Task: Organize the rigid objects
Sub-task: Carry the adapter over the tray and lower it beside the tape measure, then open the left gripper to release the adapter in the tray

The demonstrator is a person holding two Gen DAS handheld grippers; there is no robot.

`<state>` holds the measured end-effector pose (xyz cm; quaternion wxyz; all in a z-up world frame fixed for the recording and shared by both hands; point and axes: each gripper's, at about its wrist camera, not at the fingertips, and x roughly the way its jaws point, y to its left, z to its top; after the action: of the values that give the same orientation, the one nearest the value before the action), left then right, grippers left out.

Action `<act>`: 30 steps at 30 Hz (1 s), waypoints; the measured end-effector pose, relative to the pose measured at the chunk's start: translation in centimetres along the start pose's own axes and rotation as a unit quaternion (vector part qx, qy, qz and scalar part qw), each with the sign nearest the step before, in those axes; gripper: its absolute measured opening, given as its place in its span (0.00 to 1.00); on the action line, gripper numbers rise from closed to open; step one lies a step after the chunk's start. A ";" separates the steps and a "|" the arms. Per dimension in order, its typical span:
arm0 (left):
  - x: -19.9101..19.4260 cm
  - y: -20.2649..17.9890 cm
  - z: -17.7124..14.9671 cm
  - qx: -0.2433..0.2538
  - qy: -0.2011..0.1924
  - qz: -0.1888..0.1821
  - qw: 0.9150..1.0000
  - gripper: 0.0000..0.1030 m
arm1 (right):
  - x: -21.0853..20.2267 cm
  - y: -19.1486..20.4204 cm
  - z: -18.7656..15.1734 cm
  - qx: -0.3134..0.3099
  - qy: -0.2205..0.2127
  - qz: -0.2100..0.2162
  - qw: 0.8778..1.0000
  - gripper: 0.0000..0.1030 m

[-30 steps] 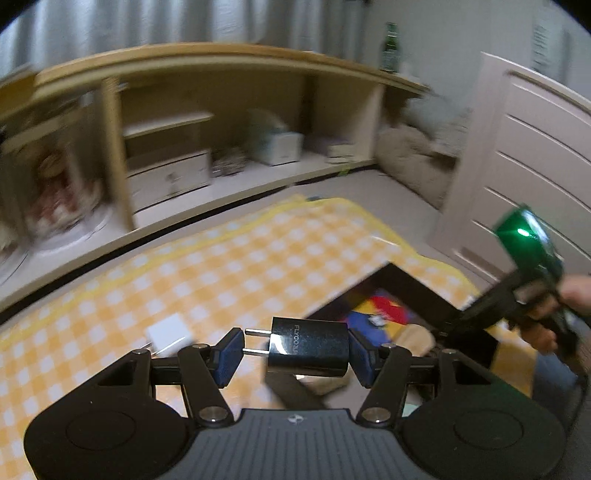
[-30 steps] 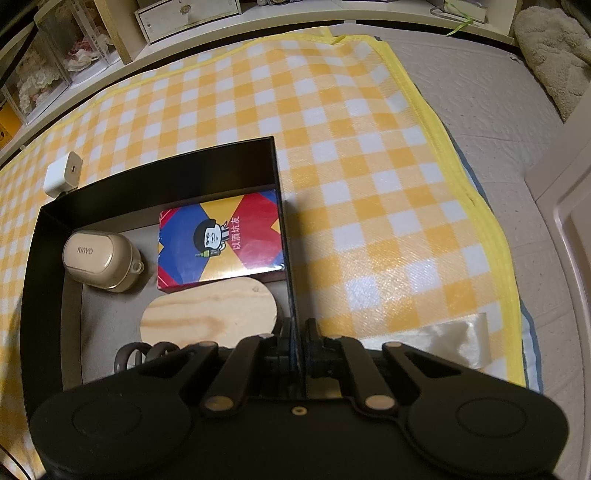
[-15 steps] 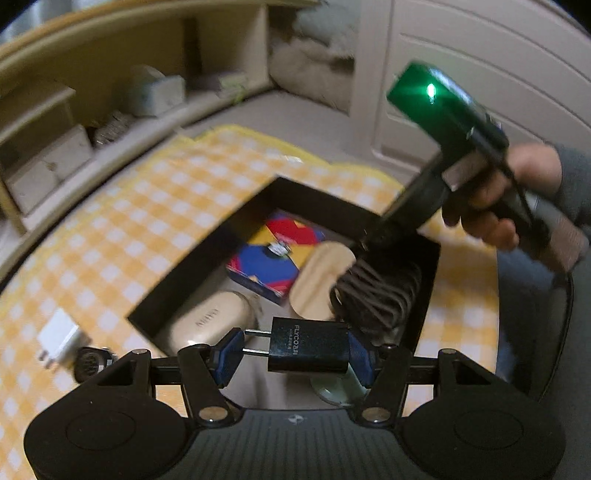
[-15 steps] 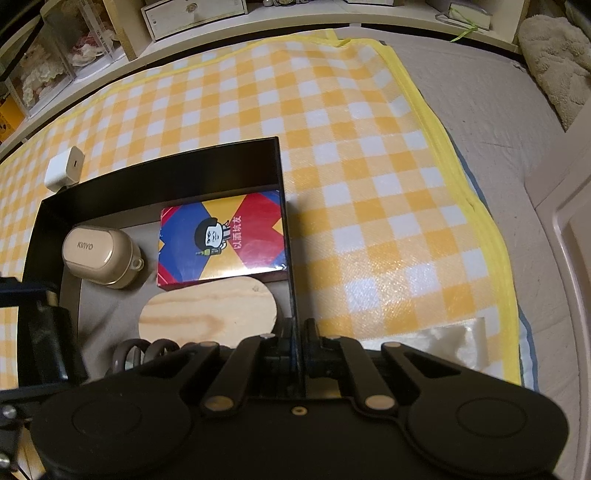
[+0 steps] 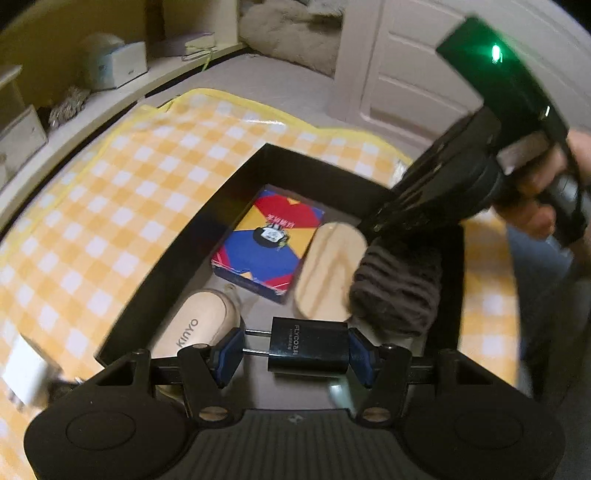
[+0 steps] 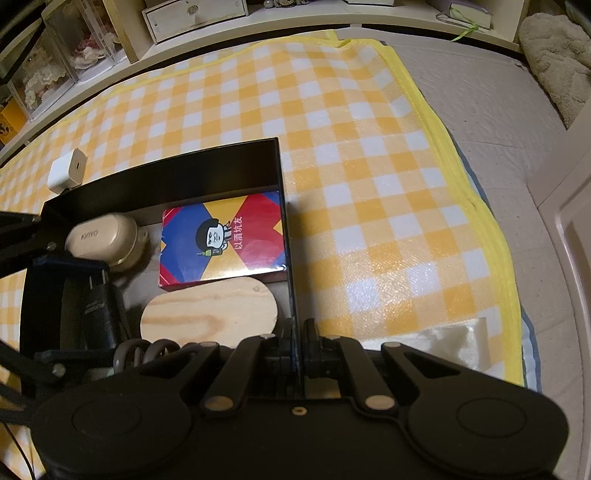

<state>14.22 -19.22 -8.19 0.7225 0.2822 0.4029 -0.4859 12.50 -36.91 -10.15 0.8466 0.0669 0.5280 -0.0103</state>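
My left gripper [image 5: 291, 352] is shut on a black plug adapter [image 5: 308, 349], held just above the near end of a black open box [image 5: 236, 177]. The adapter also shows in the right wrist view [image 6: 98, 314]. In the box lie a beige Kinyo case [image 5: 201, 325], a red-blue-yellow card box [image 5: 267, 242], an oval wooden piece [image 5: 328, 273] and a brown coiled hair tie [image 5: 397, 291]. My right gripper [image 6: 297, 343] is shut on the box's right wall [image 6: 286, 243].
The box sits on a yellow checked mat [image 6: 369, 166]. A white charger cube [image 6: 68, 173] lies on the mat beyond the box's far left corner. Low shelves [image 6: 192, 14] line the far edge. A white door [image 5: 417, 74] stands to the right.
My left gripper has swung right and down with the adapter, from over the mat to just above the box's inside. My right gripper has kept its hold on the box wall.
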 end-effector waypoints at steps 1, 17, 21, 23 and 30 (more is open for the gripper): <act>0.3 0.0 0.1 0.011 0.007 0.001 1.000 0.59 | 0.0 0.0 0.0 0.000 0.000 0.000 1.000 0.04; 1.6 -0.6 0.3 0.091 0.008 -0.014 0.996 0.71 | -0.1 0.0 -0.2 0.001 0.000 0.001 1.000 0.04; 1.3 -0.9 0.1 0.089 0.011 -0.017 0.996 0.76 | -0.1 0.0 -0.1 0.001 0.000 0.001 1.000 0.04; 1.0 -0.9 0.1 0.080 0.010 -0.017 0.997 0.77 | -0.1 0.0 -0.2 0.002 -0.001 0.001 1.000 0.04; -1.2 -0.7 0.2 0.035 -0.019 -0.008 0.999 0.81 | -0.1 0.0 -0.2 0.002 -0.001 0.001 1.000 0.05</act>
<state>13.42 -19.06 -7.08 0.7159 0.2948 0.3744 -0.5103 12.25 -36.89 -10.14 0.8468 0.0690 0.5272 -0.0101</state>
